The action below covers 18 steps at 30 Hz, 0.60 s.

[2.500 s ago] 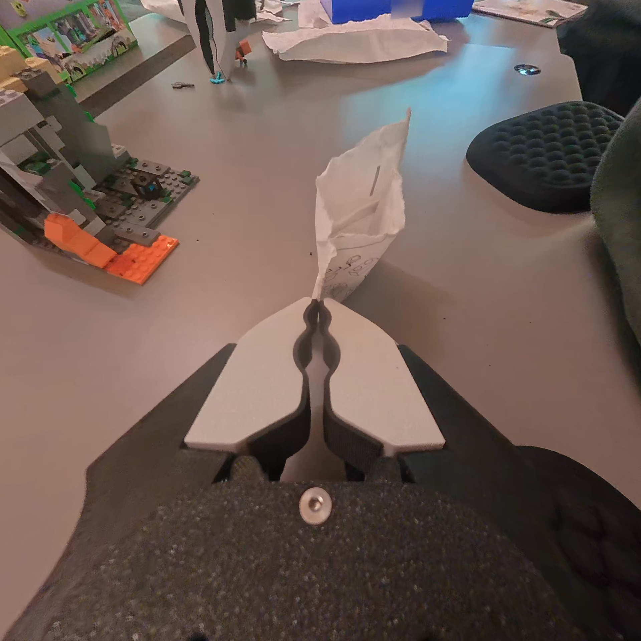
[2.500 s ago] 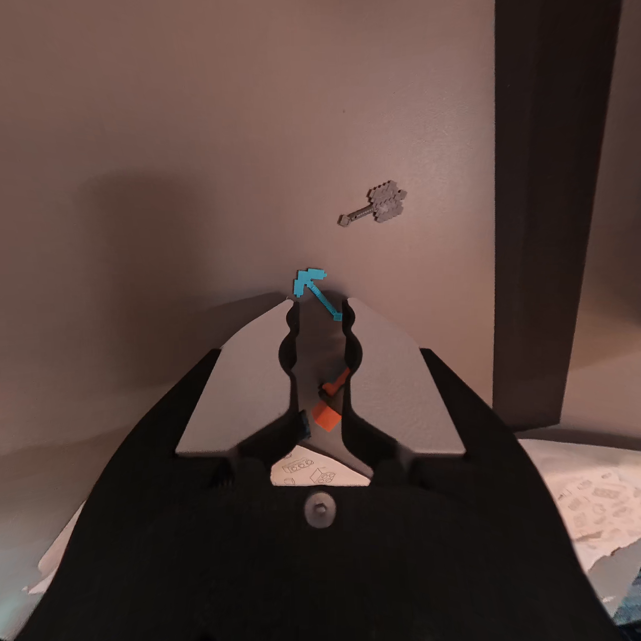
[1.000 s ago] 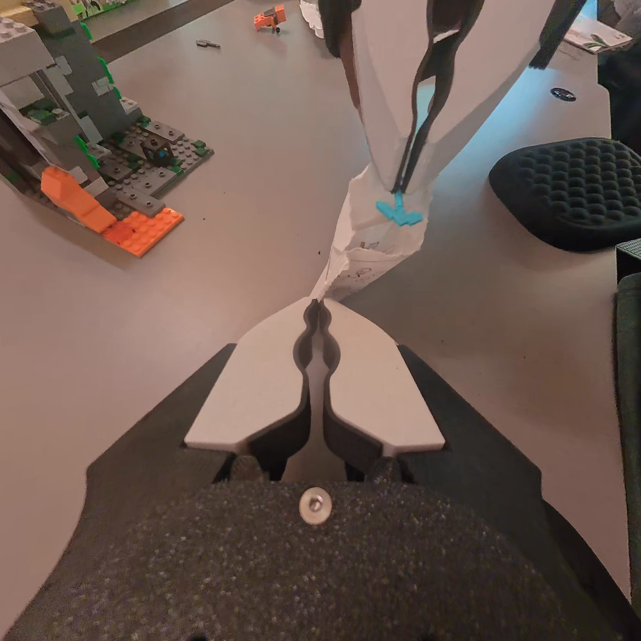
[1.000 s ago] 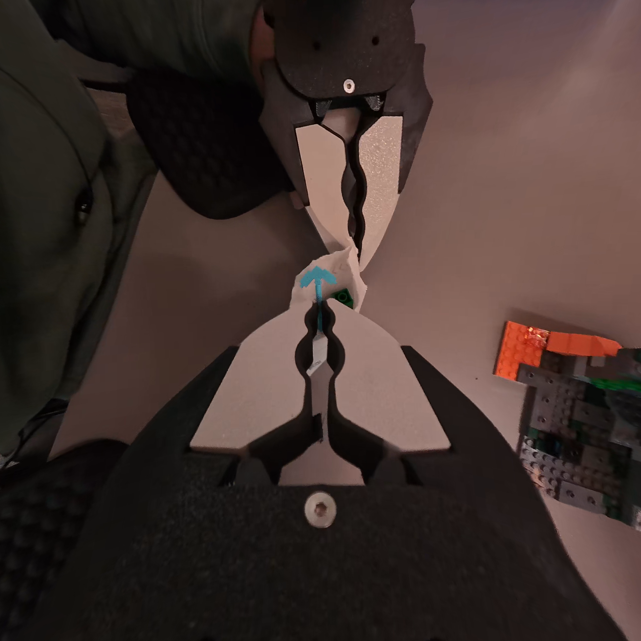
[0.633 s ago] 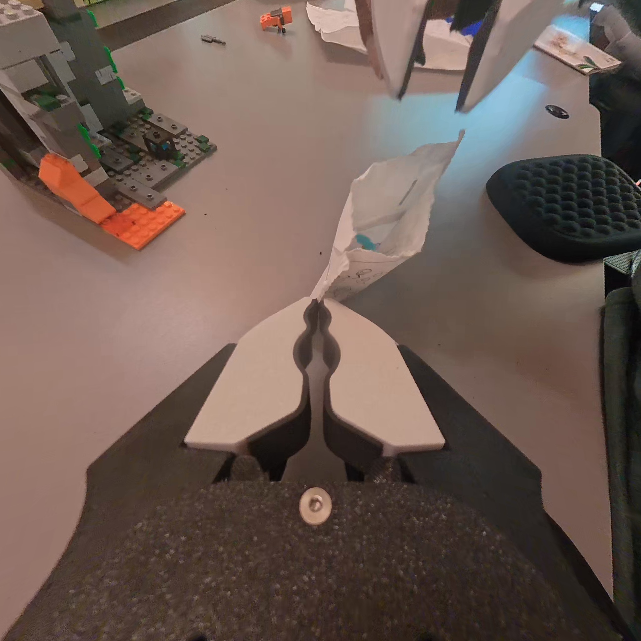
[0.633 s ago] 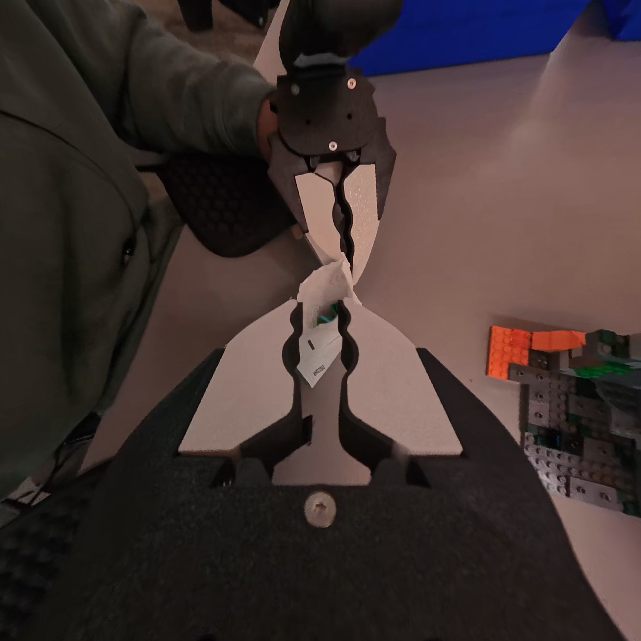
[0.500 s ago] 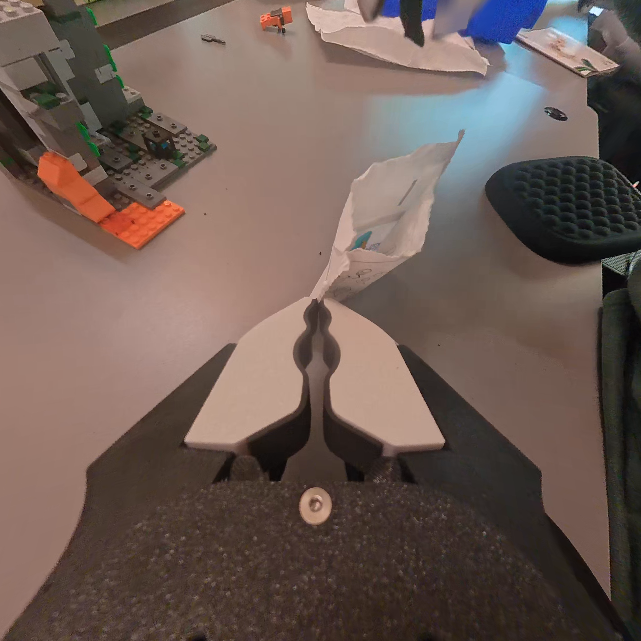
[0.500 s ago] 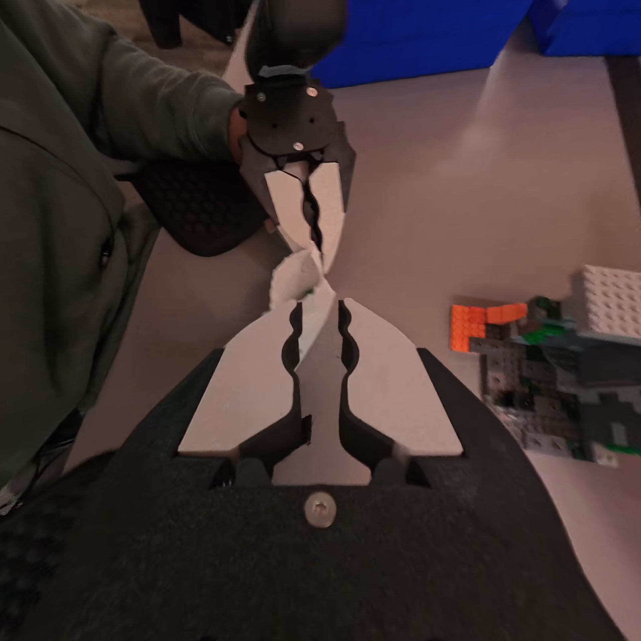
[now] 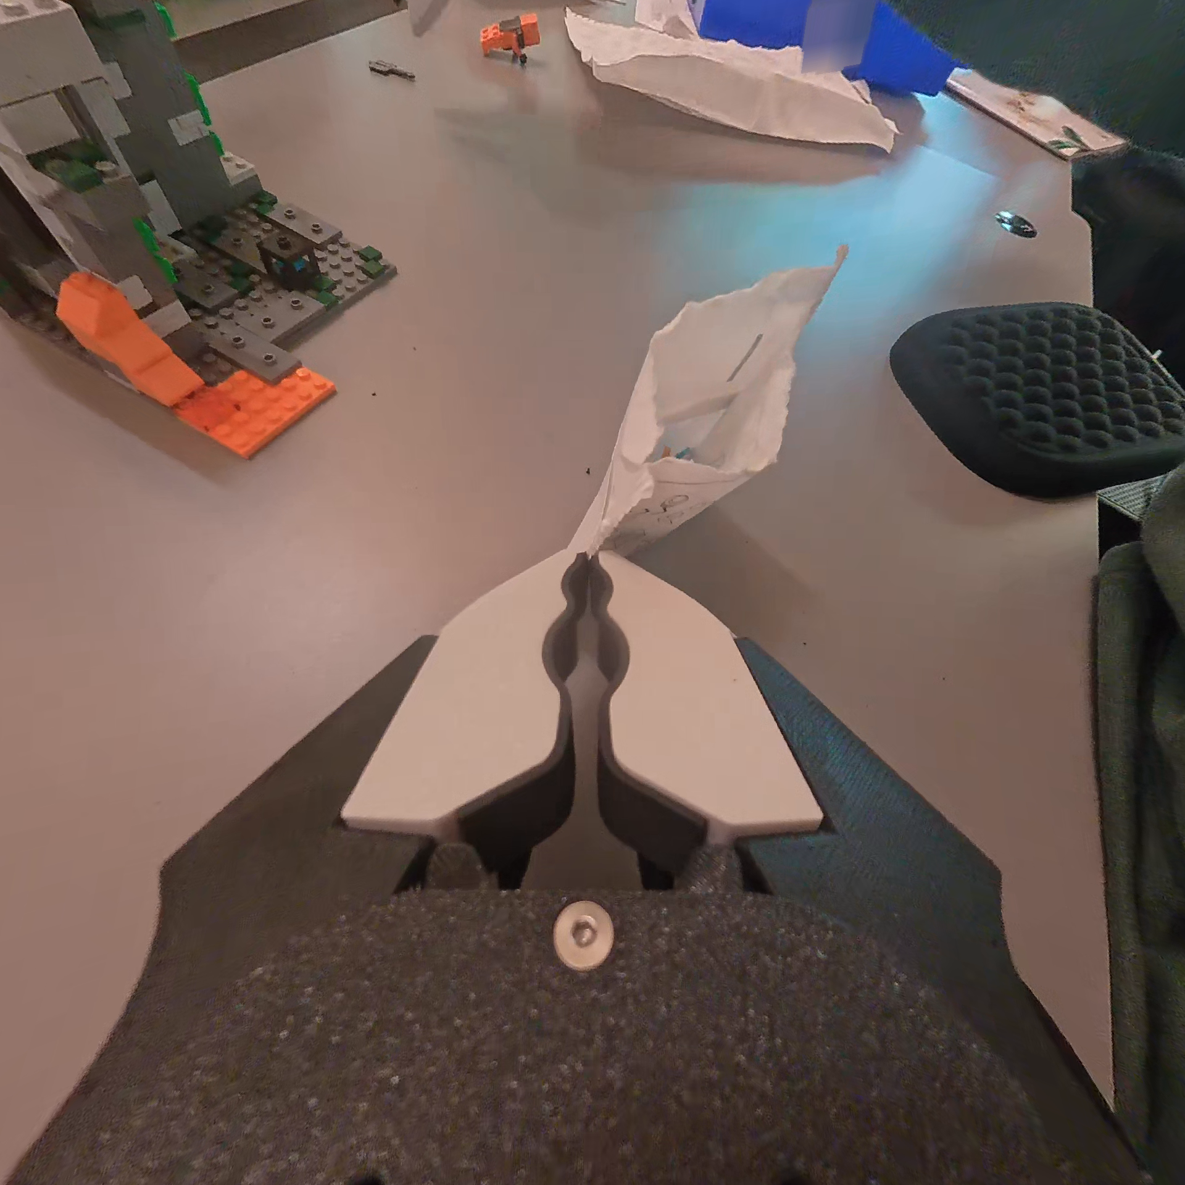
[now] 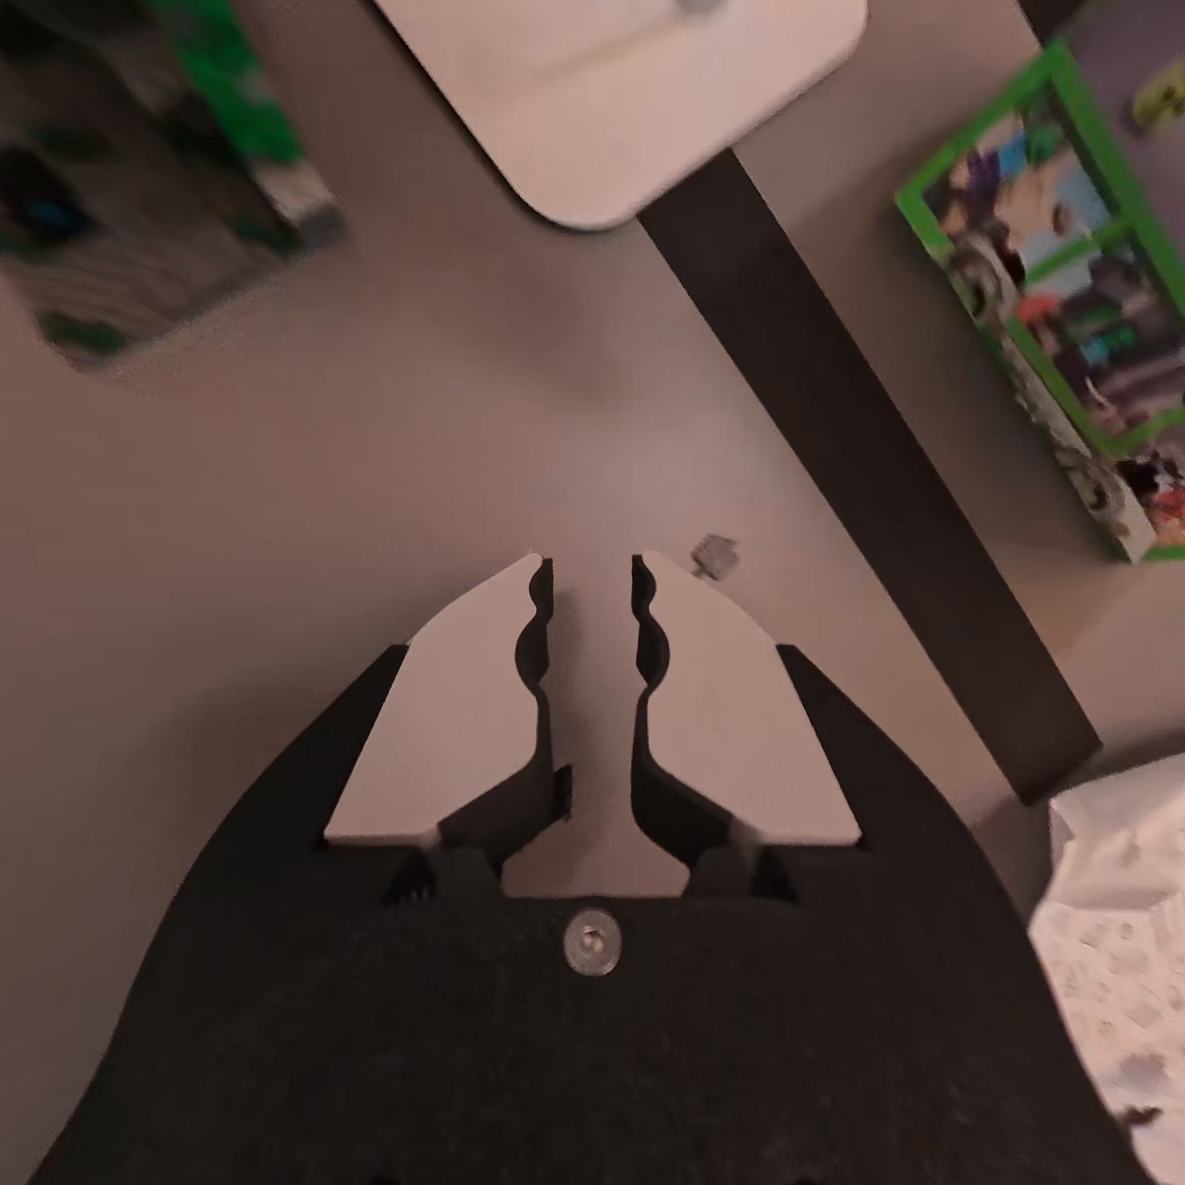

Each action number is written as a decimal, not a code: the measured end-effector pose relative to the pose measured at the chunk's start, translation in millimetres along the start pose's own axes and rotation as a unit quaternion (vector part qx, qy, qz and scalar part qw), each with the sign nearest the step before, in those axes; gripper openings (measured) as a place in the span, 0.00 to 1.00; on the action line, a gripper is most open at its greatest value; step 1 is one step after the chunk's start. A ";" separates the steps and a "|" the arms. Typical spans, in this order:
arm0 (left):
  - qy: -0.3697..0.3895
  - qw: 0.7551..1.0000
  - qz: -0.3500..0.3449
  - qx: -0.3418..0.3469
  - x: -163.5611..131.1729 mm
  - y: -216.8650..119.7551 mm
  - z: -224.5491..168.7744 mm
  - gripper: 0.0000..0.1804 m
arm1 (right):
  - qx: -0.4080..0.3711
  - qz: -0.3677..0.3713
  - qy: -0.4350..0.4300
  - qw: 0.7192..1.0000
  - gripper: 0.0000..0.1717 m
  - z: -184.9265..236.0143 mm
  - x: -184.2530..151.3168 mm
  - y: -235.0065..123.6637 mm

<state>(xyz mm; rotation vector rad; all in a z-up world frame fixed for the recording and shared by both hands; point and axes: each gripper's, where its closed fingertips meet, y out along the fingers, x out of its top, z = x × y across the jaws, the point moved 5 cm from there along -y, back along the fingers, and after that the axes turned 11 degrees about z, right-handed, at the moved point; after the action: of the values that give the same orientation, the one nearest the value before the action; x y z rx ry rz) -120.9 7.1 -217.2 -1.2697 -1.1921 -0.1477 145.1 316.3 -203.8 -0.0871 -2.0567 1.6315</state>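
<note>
A grey table (image 9: 449, 513) is shown, with a torn white paper bag (image 9: 699, 410) pinched by the left gripper (image 9: 591, 564) near a brick model (image 9: 160, 256) at far left, while the right gripper (image 10: 587, 564) is held with jaws spread and bare above it.

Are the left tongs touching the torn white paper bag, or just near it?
Touching. In the left wrist view the left tongs are shut on the bag's bottom corner, and the bag stands up from their tips.

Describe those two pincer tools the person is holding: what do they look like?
Both match. The left gripper and right gripper each have two broad pale grey fingers with wavy black inner edges, set in a black, grainy body with one silver screw. No cables show. A dark green sleeve is at the edge.
</note>
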 end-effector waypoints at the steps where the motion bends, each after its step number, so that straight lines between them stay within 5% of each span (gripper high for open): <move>1: 0.003 1.000 0.000 -0.001 -0.1 0.1 -0.3 0.00 | -0.004 0.014 -0.003 1.000 0.14 -10.3 -4.6 7.1; 12: 0.001 1.000 -0.006 -0.019 0.5 1.7 0.4 0.00 | 0.046 0.117 0.003 0.992 0.17 -49.1 -9.9 41.6; 18: 0.002 1.000 -0.005 -0.030 0.2 2.9 -0.6 0.00 | 0.069 0.131 0.062 0.987 0.09 -45.3 -7.7 43.3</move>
<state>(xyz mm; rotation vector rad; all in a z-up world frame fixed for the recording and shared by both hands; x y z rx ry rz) -118.5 7.8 -218.9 -1.3155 -1.1992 -0.1940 159.8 366.0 -239.8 -0.4163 -1.8944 1.8693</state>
